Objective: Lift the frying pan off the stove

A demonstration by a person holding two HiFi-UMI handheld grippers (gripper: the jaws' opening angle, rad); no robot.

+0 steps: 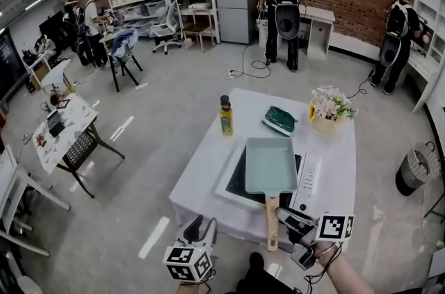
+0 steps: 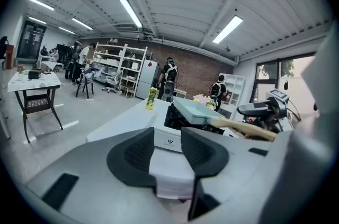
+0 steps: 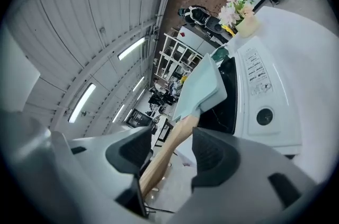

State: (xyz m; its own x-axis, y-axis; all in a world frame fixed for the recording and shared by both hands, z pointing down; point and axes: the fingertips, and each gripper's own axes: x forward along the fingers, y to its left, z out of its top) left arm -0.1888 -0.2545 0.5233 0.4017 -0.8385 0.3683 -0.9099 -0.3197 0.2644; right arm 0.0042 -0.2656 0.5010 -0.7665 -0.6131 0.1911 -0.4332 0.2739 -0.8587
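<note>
A: Whereabouts of pan (image 1: pixel 270 165)?
B: Flat on stove (image 1: pixel 309 181), mid counter (image 1: pixel 201 174). Wooden handle (image 1: pixel 271 213) poking out over near edge.
A: State of right claw (image 3: pixel 172 139)?
B: Spread wide, handle running between, nearer one jaw. Not pinched yet.
A: And left claw (image 2: pixel 167 138)?
B: Apart too, nothing in it. Low by counter's near corner, off to left of handle.
A: Handling?
B: Prob. stiff metal, looks thin so likely light-ish, but weight all fwd of handle (will want to dip at far end). Smooth rounded wood, so could roll or slip in grip.
A: So grab where?
B: On handle, close to pan as poss., squared up, clamped firm. Level on lift. Looks empty inside, so nothing to spill.
</note>
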